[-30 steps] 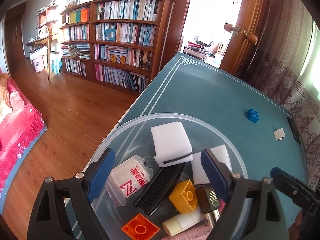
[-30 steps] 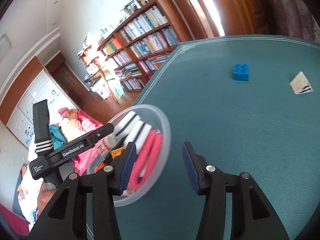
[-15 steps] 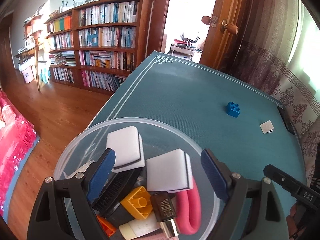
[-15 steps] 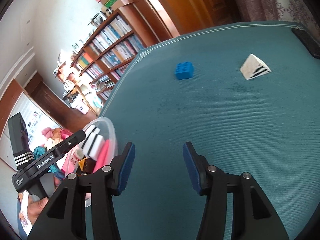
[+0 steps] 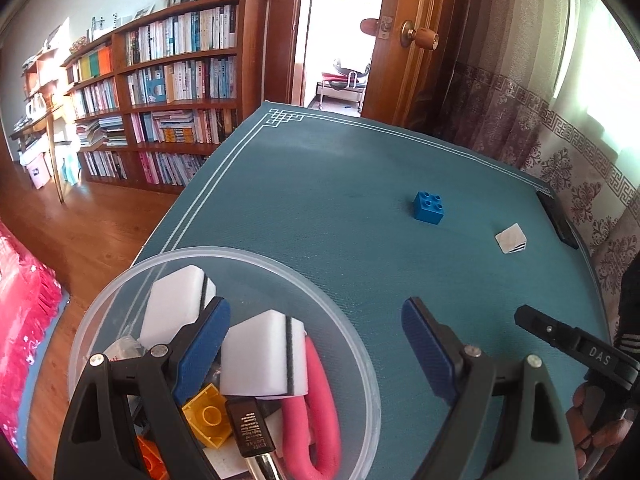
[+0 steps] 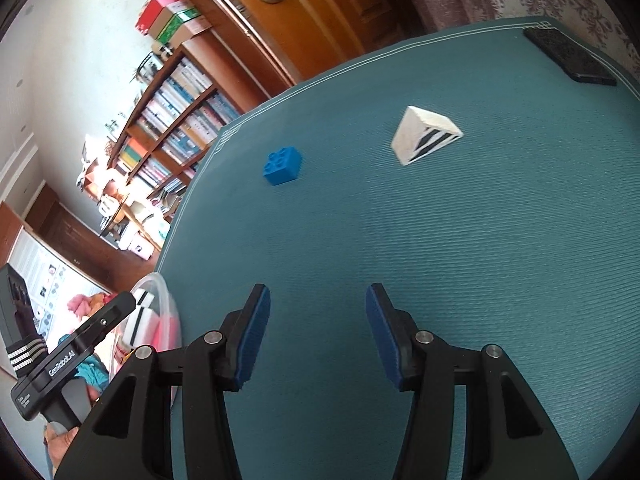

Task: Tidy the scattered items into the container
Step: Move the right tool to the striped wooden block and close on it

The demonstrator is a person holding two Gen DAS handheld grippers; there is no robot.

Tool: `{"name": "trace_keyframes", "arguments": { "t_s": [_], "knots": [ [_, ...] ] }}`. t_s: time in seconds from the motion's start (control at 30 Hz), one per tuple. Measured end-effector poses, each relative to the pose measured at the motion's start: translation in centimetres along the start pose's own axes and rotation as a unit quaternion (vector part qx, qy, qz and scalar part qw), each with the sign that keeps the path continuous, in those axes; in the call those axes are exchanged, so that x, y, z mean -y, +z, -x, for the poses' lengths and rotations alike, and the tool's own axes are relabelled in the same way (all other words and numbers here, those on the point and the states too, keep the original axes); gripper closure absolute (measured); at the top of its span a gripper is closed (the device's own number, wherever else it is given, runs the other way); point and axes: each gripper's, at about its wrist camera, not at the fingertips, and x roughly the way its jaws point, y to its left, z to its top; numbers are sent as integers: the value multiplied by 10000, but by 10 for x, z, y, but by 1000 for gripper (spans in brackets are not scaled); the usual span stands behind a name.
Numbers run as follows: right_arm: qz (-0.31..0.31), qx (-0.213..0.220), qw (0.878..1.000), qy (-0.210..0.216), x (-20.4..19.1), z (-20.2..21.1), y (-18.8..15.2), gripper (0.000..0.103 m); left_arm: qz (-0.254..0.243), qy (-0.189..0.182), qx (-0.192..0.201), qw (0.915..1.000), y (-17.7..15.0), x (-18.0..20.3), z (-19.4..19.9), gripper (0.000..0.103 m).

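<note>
While both tools gape, bowl (image 5: pixel 360 344) overhangs table (image 5: pixel 320 200) edge

My fingers (image 6: pixel 256 332) are black plastic with ribbed blue pads and silver screws; my left gripper (image 6: pixel 72 354) reads "GenRobot.AI", sleeve (image 6: pixel 24 354) striped white.

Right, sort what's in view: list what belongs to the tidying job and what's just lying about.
Part of the job:
- clear container, already holding sponges, bricks and pink scissors
- blue brick, loose on the table
- white striped wedge, loose on the table
- right gripper, open
- left gripper, open

Just lying about:
- black flat device at the table's far edge
- bookshelf
- door
</note>
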Motion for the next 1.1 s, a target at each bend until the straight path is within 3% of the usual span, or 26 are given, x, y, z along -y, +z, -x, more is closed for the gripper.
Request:
{"name": "trace_keyframes", "arguments": {
  "t_s": [0.47,1.1],
  "knots": [
    [-292,275,9976,-570,28,-14,50,46,-210,-304,-66,9993,6,30,-15,13],
    [-22,726,9827,-1704,15,-74,101,42,-230,-321,-193,9990,8,32,-29,13]
  ]
}}
